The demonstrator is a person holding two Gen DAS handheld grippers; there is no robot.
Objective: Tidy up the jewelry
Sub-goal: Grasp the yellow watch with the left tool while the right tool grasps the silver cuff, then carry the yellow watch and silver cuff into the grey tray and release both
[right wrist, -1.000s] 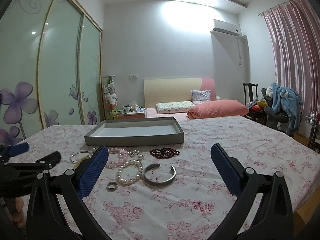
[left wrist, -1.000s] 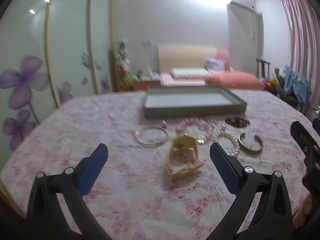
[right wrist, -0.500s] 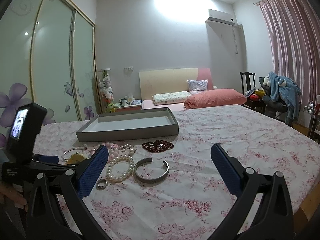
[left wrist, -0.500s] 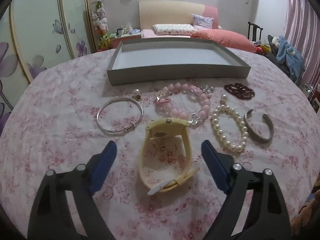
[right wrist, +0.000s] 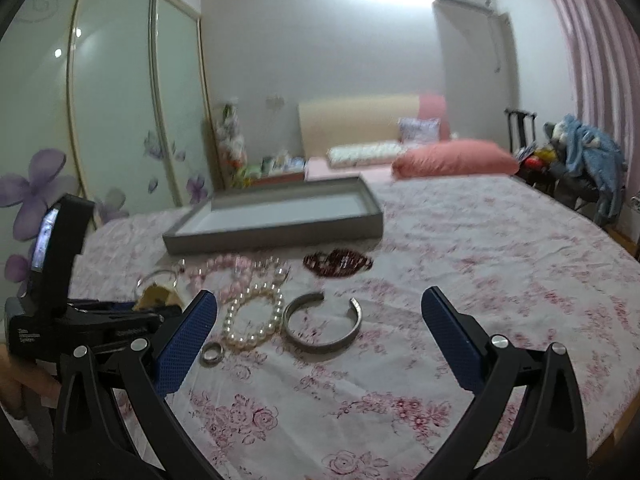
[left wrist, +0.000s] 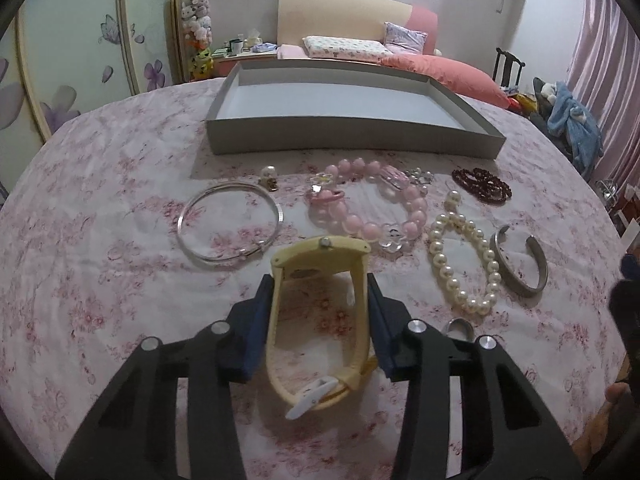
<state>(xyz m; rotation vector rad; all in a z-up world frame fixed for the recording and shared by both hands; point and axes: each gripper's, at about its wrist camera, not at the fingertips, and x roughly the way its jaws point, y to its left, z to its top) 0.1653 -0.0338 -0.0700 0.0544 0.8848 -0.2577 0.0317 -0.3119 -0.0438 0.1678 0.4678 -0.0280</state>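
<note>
My left gripper is shut on a cream yellow watch, its pads pressing the strap from both sides on the floral cloth. Beyond it lie a thin silver bangle, a pink bead bracelet, a pearl bracelet, a silver cuff, a dark red bead bracelet and a small ring. An empty grey tray stands behind them. My right gripper is open and empty, hovering above the cuff and pearls.
The left gripper's body with its screen shows at the left of the right wrist view. A bed with pink pillows, wardrobe doors and a chair with clothes lie beyond the table.
My left gripper has dropped forward around the watch and closed on its strap. My right gripper has tilted down slightly towards the cuff and stays open.
</note>
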